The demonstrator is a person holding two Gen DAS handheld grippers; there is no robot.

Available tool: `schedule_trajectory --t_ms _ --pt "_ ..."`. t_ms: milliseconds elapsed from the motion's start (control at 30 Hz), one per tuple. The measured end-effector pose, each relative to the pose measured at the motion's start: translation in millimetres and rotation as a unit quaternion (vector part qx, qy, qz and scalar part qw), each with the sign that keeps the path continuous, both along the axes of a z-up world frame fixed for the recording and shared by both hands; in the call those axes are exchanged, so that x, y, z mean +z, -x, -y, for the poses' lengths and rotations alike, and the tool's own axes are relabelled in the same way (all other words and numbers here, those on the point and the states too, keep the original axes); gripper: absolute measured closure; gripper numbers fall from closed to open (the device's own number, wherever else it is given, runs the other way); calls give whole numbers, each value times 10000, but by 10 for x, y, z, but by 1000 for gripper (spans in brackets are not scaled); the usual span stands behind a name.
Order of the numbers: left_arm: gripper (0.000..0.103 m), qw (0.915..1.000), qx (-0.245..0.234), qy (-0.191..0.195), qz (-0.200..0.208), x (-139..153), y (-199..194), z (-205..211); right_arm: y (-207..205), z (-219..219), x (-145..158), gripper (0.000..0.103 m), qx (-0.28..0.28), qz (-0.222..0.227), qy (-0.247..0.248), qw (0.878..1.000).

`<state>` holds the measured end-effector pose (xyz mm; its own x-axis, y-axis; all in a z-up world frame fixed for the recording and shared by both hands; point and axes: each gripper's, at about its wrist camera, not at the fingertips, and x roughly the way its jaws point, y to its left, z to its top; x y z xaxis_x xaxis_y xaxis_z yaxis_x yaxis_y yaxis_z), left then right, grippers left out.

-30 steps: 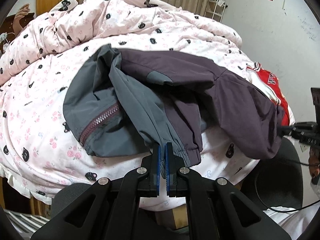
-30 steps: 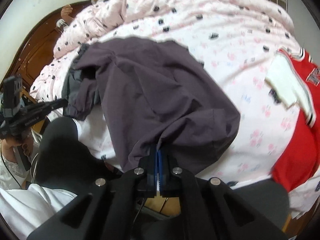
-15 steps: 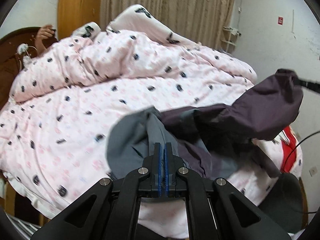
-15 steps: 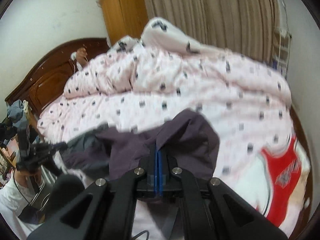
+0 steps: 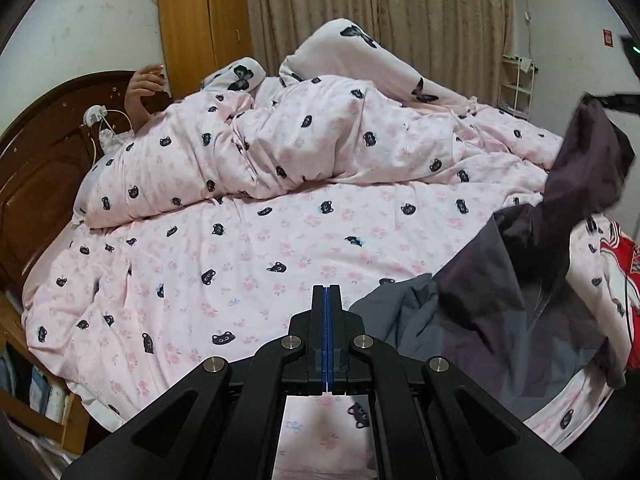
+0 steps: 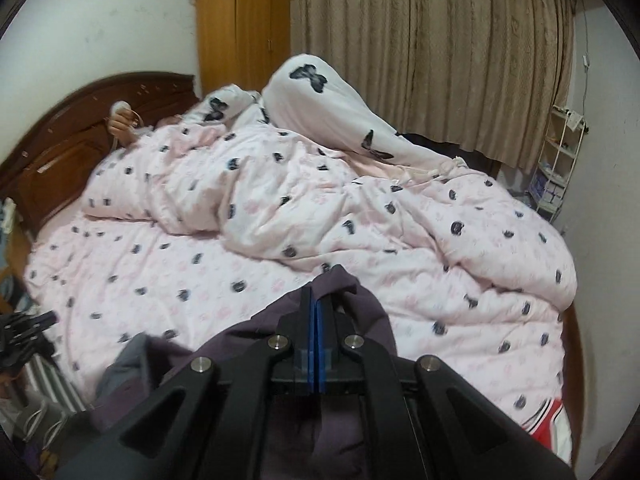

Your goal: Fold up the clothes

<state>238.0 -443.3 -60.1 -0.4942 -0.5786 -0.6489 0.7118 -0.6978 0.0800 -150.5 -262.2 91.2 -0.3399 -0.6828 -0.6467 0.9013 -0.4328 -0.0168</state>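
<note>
Both jaws of the left gripper are seen pressed together in the left wrist view, the blue pads meeting with no gap; whether any cloth is pinched between them cannot be told, since only the pink bedding shows around the tips. A dark purple and grey jacket is seen just right of this gripper, hanging in the air over the near right corner of the bed. Its purple sleeve is drawn upward toward the right edge of the view, where a black tool tip is glimpsed. Beneath the jacket, at the right edge of the bed, a red and white garment is laid flat. A crumpled pink duvet printed with black bear heads is heaped across the far half of the bed, and a hand is raised near the dark wooden headboard at the far left corner.

In the right wrist view, the right gripper is shown closed on the jacket, purple fabric being bunched around and above the pads. The cloth is draped down the gripper body, with a grey part visible lower left. The bed sheet is spread beyond, and the red garment is glimpsed at the near right corner. A wooden wardrobe and beige curtains are seen behind.
</note>
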Motion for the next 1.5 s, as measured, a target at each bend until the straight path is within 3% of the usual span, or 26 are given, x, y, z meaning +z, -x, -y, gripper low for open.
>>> schedule_trajectory --t_ms 233,300,367,433,633,900,933,1000,1033,1067,1133,1267,1400,1500 --pt "99 9969 -638 -405 232 -326 70 -265 400 667 -285 102 -201 -56 -446 9988" --pt "88 9935 -985 -513 246 -377 84 -441 487 794 -391 102 -236 -22 -545 9982" --pt "56 9891 -1369 -454 284 -385 102 -665 565 900 -507 102 -265 15 -637 9976" --pt "39 9851 -1671 -159 376 -368 136 -924 621 969 -610 102 -260 45 -707 9971" --pt "37 9682 -2131 801 1042 -460 337 -1547 707 1018 -813 102 -256 168 -807 9963" --pt "37 9356 -2275 1583 2186 -1044 749 -1773 719 1024 -851 102 -197 246 -815 9962" --pt "37 9372 -2220 1517 2222 -1077 766 -1726 723 1024 -840 102 -188 264 -802 9963" --pt "61 9400 -2109 1385 2295 -1143 799 -1633 722 1031 -822 102 -174 250 -798 9963" --pt "100 9430 -2029 1274 2309 -1164 814 -1573 721 1035 -814 102 -167 238 -798 9964" --pt "102 9526 -1861 969 2204 -1125 809 -1457 721 1039 -805 102 -160 226 -798 9964" --pt "102 9629 -1812 667 1883 -995 752 -1325 719 1047 -788 102 -146 203 -798 9965" --pt "102 9749 -1690 627 1308 -617 628 -1149 739 1082 -747 102 -132 138 -797 9966" --pt "102 9881 -1226 639 676 -172 451 -811 809 1165 -660 102 -156 86 -753 9970" --pt "102 9931 -777 724 488 9 380 -467 860 1307 -584 102 -154 -3 -742 9971"
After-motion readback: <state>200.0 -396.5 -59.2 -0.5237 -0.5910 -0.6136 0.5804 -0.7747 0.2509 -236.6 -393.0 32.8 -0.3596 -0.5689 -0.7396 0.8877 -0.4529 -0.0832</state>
